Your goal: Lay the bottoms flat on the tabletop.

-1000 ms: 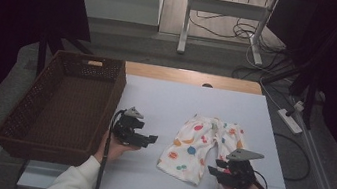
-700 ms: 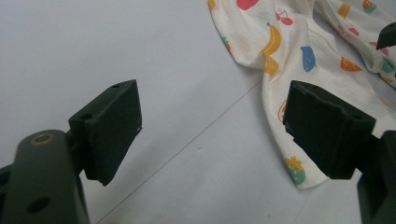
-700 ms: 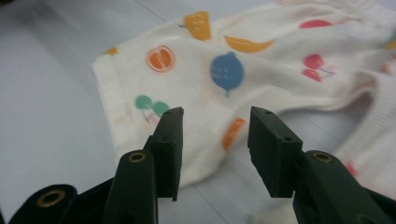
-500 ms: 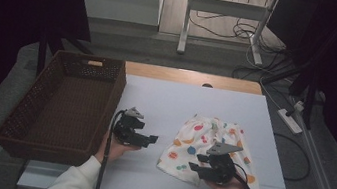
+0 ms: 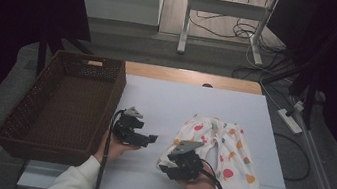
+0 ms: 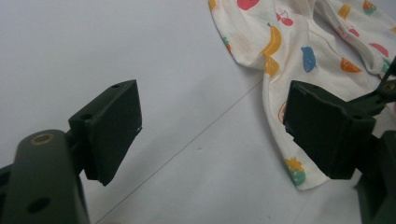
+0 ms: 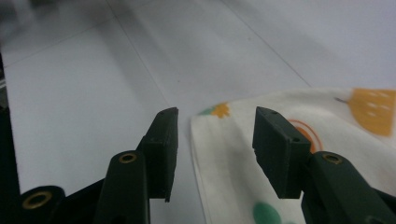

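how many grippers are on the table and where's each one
2. The left gripper sits beside the wicker basket, jaws open over bare table. The right gripper is at the near left corner of the fruit-print shorts, jaws open.

I can't read any text, label, brand or number here; the cloth (image 5: pixel 222 153) at lower right of the high view carries fruit pictures, no lettering.

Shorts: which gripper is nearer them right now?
Right. The right gripper is at the shorts' near-left corner, jaws open astride the edge. The left gripper is off to their left over the bare mat, apart.
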Demonstrator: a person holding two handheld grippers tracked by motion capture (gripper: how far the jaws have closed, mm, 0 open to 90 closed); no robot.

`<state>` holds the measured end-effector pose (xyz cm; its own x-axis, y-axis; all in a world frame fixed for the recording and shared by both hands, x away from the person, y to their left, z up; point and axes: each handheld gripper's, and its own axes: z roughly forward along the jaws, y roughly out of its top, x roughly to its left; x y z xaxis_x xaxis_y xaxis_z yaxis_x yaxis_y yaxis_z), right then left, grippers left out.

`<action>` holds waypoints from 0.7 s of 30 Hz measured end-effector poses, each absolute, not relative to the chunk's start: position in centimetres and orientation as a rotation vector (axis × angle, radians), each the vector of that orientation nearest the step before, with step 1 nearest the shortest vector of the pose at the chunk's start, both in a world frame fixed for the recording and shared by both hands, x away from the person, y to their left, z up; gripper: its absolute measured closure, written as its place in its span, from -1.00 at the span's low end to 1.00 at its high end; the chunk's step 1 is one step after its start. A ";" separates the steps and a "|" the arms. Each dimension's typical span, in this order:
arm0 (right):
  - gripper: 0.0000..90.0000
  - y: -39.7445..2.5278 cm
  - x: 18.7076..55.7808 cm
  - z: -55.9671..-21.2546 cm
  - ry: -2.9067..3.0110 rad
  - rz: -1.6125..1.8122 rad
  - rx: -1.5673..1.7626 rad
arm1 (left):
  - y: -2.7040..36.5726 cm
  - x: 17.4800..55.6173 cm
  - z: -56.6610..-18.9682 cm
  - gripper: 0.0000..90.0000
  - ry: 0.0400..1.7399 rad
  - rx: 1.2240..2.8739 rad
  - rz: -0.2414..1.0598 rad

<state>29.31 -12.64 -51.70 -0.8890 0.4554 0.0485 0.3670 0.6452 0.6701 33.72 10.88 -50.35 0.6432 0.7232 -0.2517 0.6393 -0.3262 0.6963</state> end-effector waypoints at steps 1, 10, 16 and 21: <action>0.12 -12.4 29.4 -51.8 2.737 1.062 0.676 | 10.9 33.7 -50.4 -0.59 1.060 2.054 0.132; 0.09 -10.7 29.7 -52.7 2.742 0.950 0.656 | 11.0 33.7 -50.4 -0.59 1.063 2.053 0.135; 0.50 -10.3 29.7 -52.9 2.737 0.937 0.629 | 11.1 33.7 -50.4 -0.59 1.066 2.051 0.136; 0.91 -10.2 29.5 -52.8 2.741 0.928 0.585 | 11.1 33.7 -50.3 -0.59 1.066 2.052 0.136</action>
